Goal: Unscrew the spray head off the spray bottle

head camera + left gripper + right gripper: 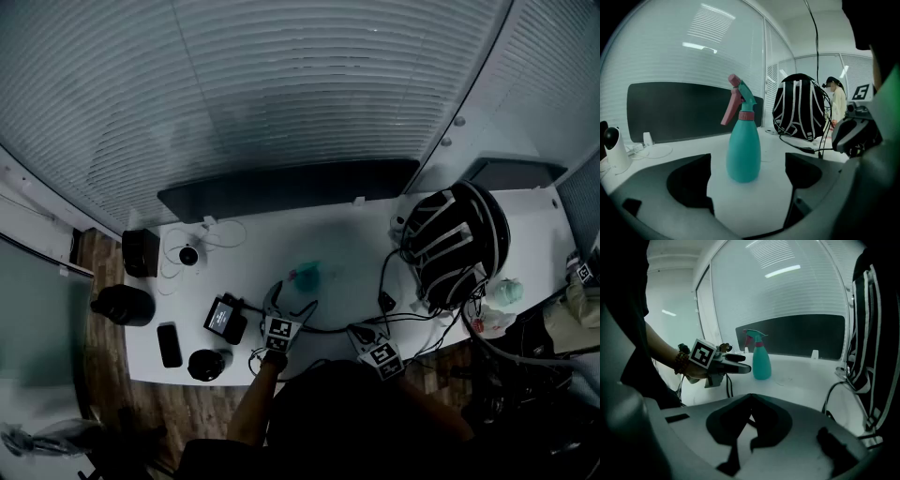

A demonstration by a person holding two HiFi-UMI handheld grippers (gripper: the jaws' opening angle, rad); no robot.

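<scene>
While the head view looks down on the whole white bench (pixel 347 244), it shows the teal spray bottle (pixel 307 275) only as a small blur near the middle. On the left side of the bench are a little white camera (pixel 188 254), a black phone (pixel 169 344) and some dark round things.

The left tongs (pixel 292 298) come next. They point at the bottle, and their jaws stand wide apart. The left gripper view shows more: the bottle (pixel 743 150) stands upright just past the open tongs (pixel 746 180), and nothing touches it. The pink spray head (pixel 739 98) sits on top of it.

The right gripper view shows the left hand (pixel 691 369), with a bead band on the wrist. It holds its tongs almost flat, tipped a little down, with the tips close beside the bottle (pixel 761 363).

The right tongs (pixel 354 330) sit nearer the person, at the front edge of the bench, and tip down more. In their own view the jaws (pixel 751 399) are pressed together, with nothing in them.

At the far right a black backpack (pixel 455 244) with white stripes rests on the bench.
</scene>
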